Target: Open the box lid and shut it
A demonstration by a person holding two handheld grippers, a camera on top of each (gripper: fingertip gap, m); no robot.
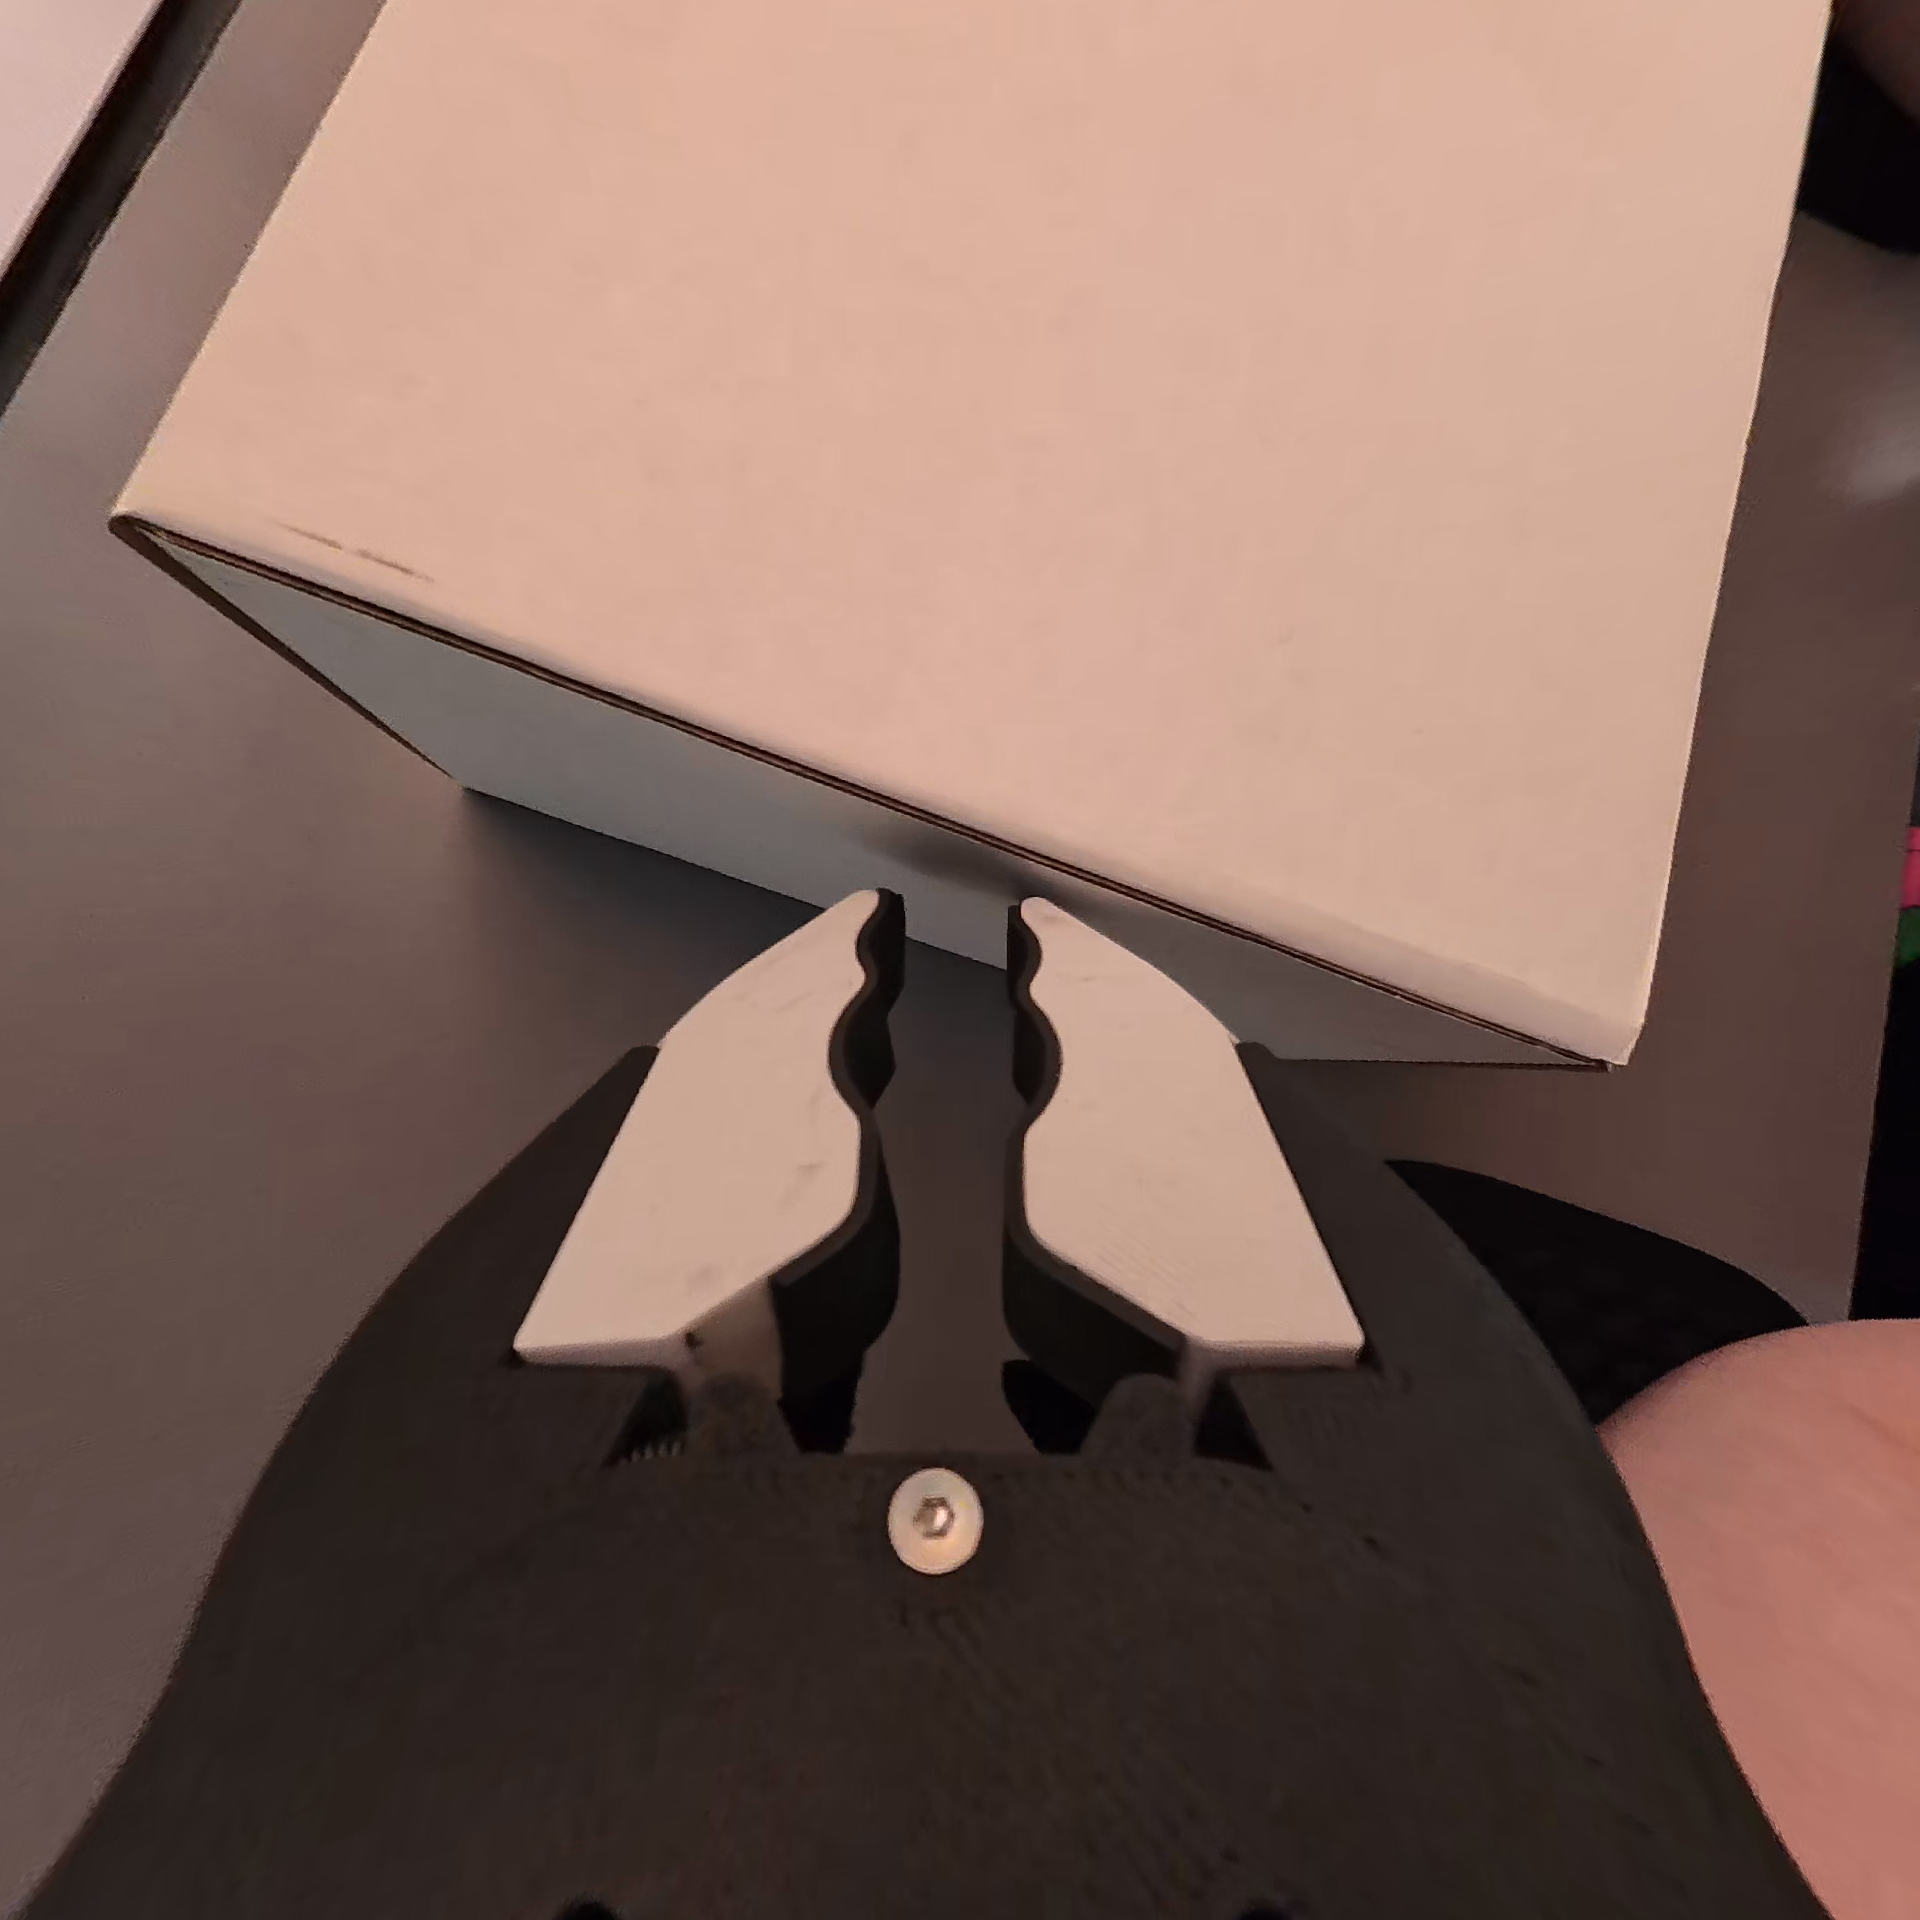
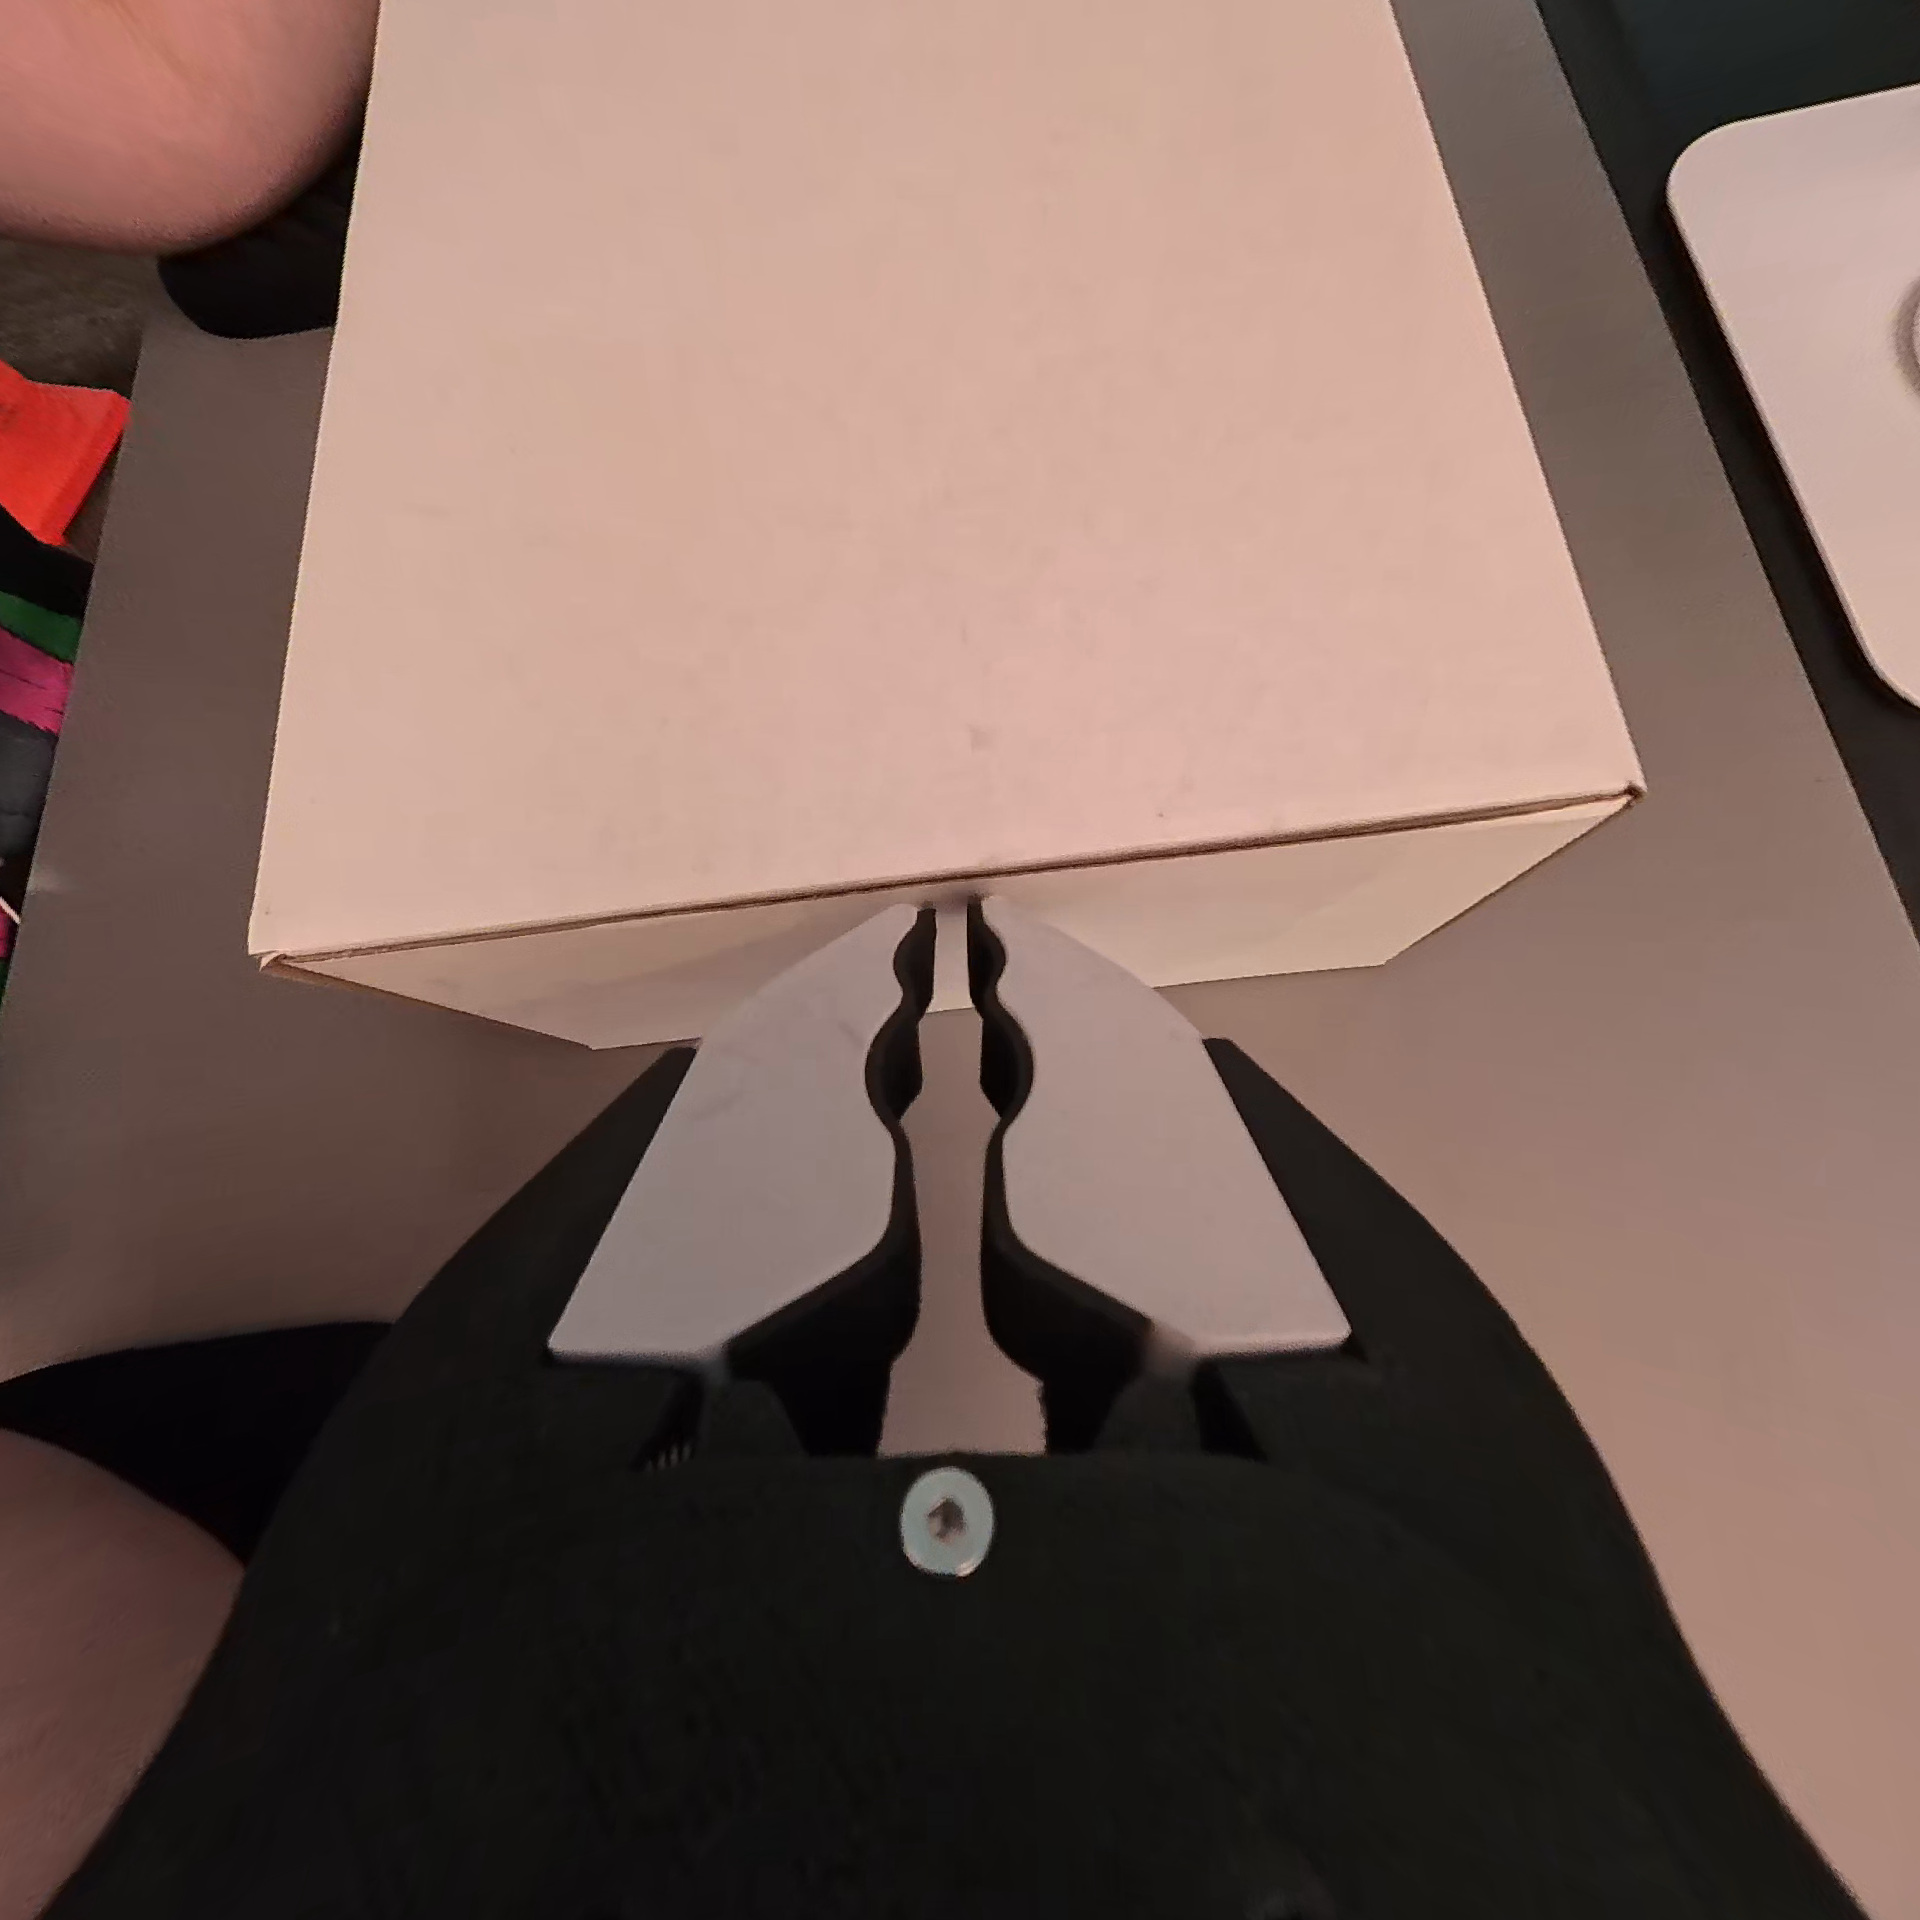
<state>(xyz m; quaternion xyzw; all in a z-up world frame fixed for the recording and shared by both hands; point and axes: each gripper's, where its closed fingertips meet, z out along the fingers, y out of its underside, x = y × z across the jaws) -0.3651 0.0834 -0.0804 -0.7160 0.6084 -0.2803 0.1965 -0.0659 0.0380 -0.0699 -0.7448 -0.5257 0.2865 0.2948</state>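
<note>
A white cardboard box [image 1: 935, 416] lies on a dark grey table [image 1: 208, 935] with its lid down flat; a thin dark seam runs under the lid's edge. My left gripper [image 1: 954, 914] is slightly open and empty, its tips close to one side wall just below the seam. In the right wrist view the same box [image 2: 883, 468] fills the middle. My right gripper [image 2: 952, 914] has its jaws almost together, with the tips right at the lid seam of another side wall. Nothing shows between its fingers.
A white flat device [image 2: 1818, 364] with rounded corners lies to the right of the box. Bright orange, green and pink items [image 2: 42, 468] sit past the table's left edge. A person's arm [image 2: 156, 104] is near the box's far left corner. A white object [image 1: 62, 104] lies at the far left.
</note>
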